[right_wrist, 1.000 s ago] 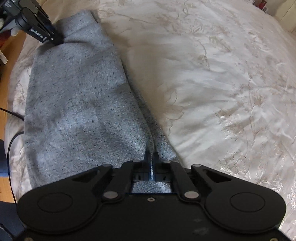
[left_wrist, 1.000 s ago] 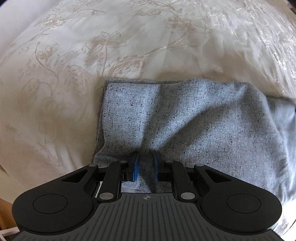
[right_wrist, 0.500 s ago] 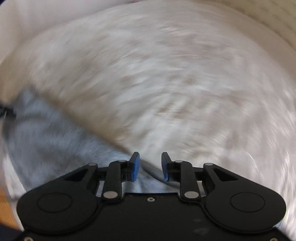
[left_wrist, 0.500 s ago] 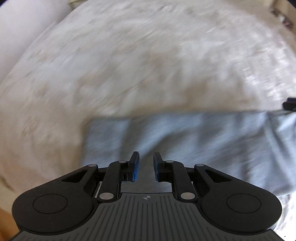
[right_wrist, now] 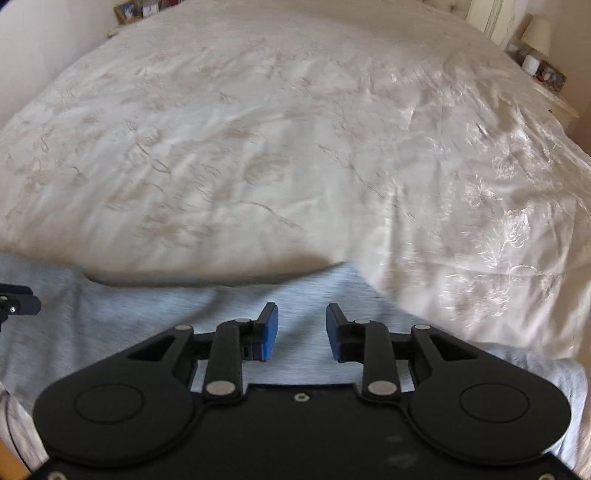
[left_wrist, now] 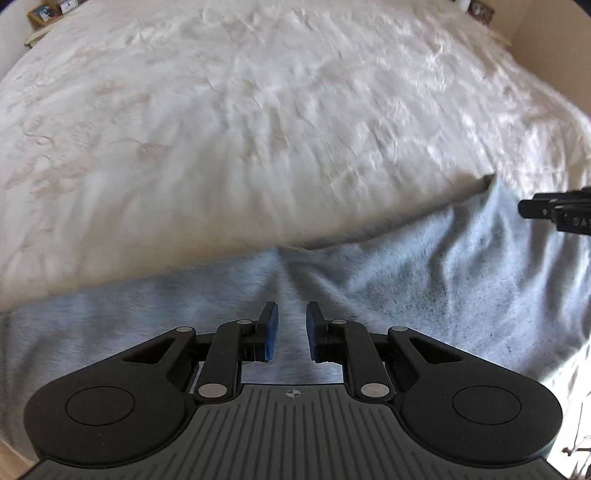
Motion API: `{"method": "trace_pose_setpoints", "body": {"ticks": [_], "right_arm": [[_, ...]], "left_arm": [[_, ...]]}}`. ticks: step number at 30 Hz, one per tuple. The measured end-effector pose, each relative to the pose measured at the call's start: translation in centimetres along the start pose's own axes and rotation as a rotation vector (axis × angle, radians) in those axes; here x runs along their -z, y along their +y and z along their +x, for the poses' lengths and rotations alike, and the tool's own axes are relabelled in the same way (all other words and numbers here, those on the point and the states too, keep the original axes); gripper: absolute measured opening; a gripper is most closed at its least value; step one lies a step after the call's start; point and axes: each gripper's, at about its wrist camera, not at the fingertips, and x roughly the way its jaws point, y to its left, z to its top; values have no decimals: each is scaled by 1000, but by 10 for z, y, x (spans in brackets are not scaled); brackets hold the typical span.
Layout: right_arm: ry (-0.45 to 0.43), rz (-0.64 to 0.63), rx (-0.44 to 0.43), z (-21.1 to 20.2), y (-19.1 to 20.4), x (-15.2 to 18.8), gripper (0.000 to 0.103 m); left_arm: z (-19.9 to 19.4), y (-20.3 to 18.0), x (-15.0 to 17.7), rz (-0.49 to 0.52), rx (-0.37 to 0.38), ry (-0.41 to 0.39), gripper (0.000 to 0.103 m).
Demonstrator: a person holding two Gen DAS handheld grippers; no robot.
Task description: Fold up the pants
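The grey speckled pants (left_wrist: 424,280) lie in a folded band along the near edge of the bed; they also show in the right wrist view (right_wrist: 147,317). My left gripper (left_wrist: 291,328) is open and empty, just above the pants. My right gripper (right_wrist: 301,328) is open wider and empty, over the pants' right end. The right gripper's tip shows at the right edge of the left wrist view (left_wrist: 557,214); the left gripper's tip shows at the left edge of the right wrist view (right_wrist: 18,302).
The white bedspread with a pale floral pattern (left_wrist: 258,129) stretches far beyond the pants; it also fills the right wrist view (right_wrist: 295,147). Framed pictures stand at the far left (right_wrist: 129,9). A nightstand with a lamp (right_wrist: 535,33) is at the far right.
Both grippers have let go of the pants and opened. Both have lifted and tilted up, so more of the bed shows. The pants now lie as a band below them.
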Motion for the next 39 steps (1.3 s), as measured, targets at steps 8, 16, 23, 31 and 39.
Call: {"method": "trace_pose_setpoints", "body": {"ticks": [8,16,23,31,39], "right_arm": [[79,-174,-37,66,-4,2,30],[1,60,-43,68,-57,-39,37],[66,96,-158,80,-70,-49,40],[141,-50,-141,90,-42,-44,6],[131,30,-80,110,-43,-47,8]], "left_arm": [[38,1,4,-121,-113,86,16],[42,9,-10,-249,-169,103,17],[37,5,-6,-237,-195,100,17],[25,1,-1,-221,-192,89,17],[20,10,10,-192,-234,101,17]]}}
